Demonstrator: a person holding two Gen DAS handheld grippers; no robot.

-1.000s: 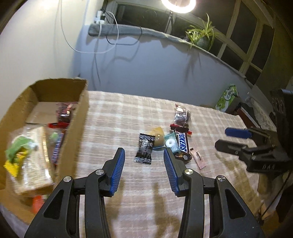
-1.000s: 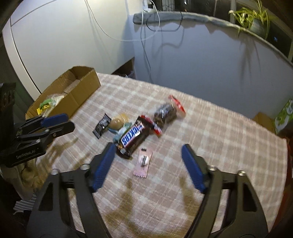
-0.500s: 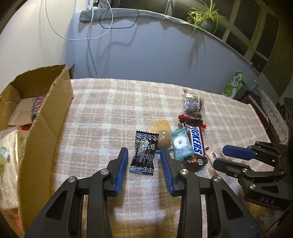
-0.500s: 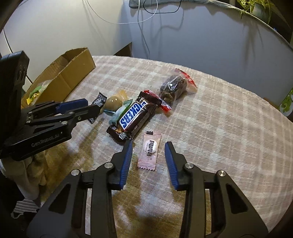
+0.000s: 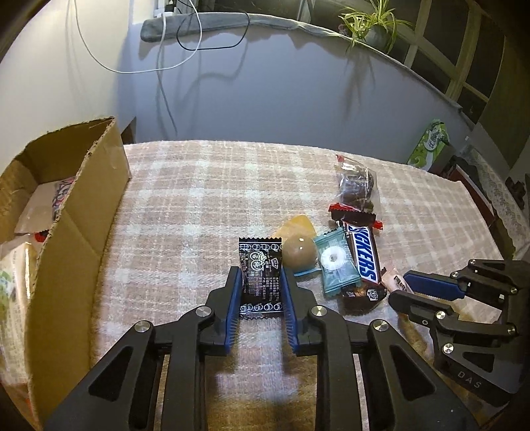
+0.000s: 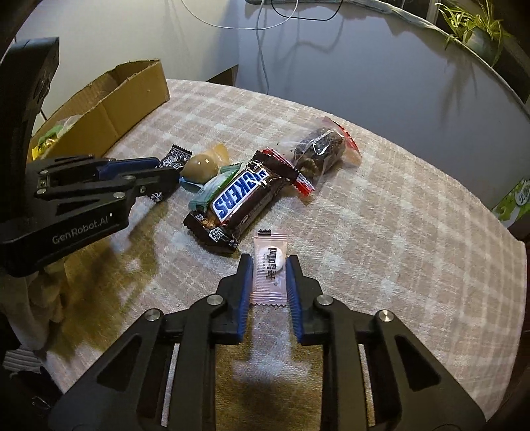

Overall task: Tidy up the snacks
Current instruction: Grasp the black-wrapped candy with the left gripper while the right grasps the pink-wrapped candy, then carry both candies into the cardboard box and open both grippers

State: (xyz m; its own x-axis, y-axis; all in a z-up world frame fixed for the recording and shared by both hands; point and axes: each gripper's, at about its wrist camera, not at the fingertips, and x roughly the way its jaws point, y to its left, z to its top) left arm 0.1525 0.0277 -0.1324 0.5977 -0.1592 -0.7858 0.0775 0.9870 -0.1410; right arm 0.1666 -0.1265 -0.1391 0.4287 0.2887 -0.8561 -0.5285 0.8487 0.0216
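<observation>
On the checked tablecloth lies a black sweet packet (image 5: 260, 262), and my left gripper (image 5: 260, 272) is closing on it, its blue pads against the packet's two long edges. My right gripper (image 6: 269, 260) is closing too, with its pads pressed against the sides of a small pink packet (image 6: 269, 275). Between the two lie a Snickers bar (image 6: 241, 199), a teal mint packet (image 5: 336, 262), a round tan sweet (image 5: 298, 253) and a clear bag of dark snacks (image 6: 319, 151). At the left stands an open cardboard box (image 5: 76, 225) with several snacks inside.
The right gripper (image 5: 399, 286) sits close beside the Snickers bar's near end. A green tissue box (image 5: 430, 146) stands beyond the table's far right edge. A grey wall with hanging cables and a potted plant (image 5: 374, 26) on its ledge runs behind the table.
Both grippers came down to the cloth and narrowed their jaws. The left one now has the black packet between its pads, the right one the pink packet.
</observation>
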